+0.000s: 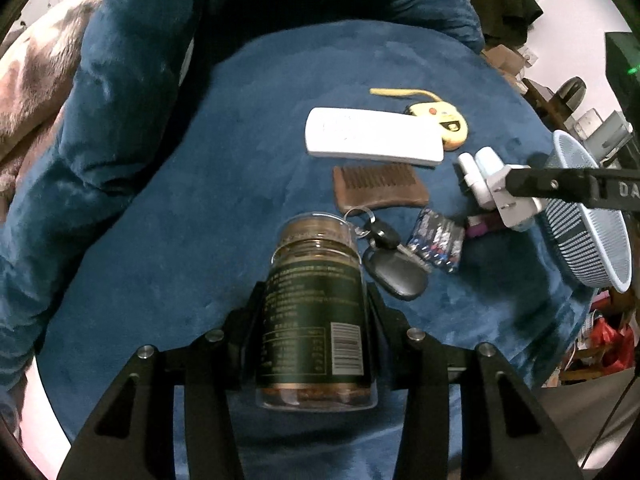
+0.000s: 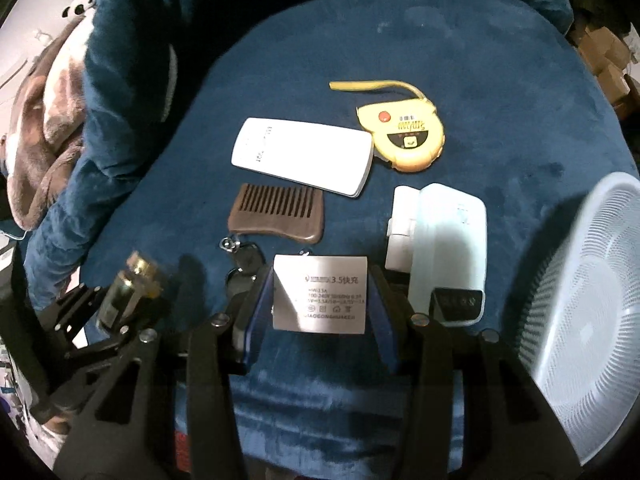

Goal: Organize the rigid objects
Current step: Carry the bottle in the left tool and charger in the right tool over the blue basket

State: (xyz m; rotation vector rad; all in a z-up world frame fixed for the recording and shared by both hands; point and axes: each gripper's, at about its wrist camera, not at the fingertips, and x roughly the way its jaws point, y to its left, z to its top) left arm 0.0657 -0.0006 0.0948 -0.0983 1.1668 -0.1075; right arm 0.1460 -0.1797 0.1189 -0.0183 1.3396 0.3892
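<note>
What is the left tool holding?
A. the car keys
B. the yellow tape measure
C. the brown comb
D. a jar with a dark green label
D: in the left wrist view the left tool has its fingers pressed against both sides of the jar, while the tape measure, comb and keys all lie loose on the blue cloth.

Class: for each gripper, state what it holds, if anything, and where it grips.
Left gripper clamps the jar across its labelled sides. Right gripper clamps the white charger by its two side faces.
</note>
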